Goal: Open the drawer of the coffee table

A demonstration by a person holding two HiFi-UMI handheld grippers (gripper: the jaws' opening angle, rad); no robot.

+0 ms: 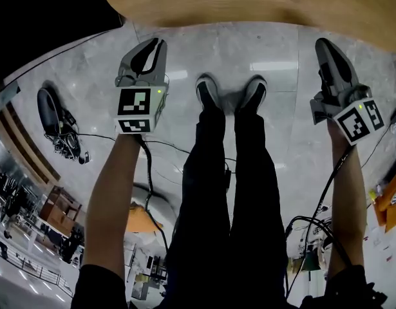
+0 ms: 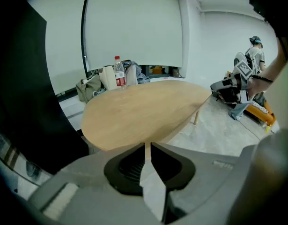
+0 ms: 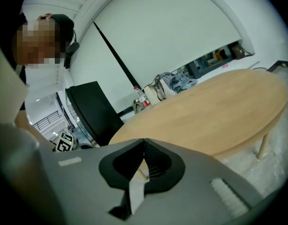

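Over a grey marble floor (image 1: 275, 108), the oval coffee table (image 1: 249, 2) is stretched left-to-right; left gripper (image 1: 159, 44) is cracked open slightly, right gripper (image 1: 322, 44) pressed closed, both empty.

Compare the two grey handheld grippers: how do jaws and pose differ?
Left grey gripper: jaws a slit apart; right grey gripper: jaws together. From the head view, the left sits square, the right is rolled sideways. Both are empty and face the oval light-wood table.

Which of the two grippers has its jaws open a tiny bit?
The left hand-held gripper: a thin slit shows between its jaw tips, with nothing held in it. The tips of the right hand-held gripper are pressed together.
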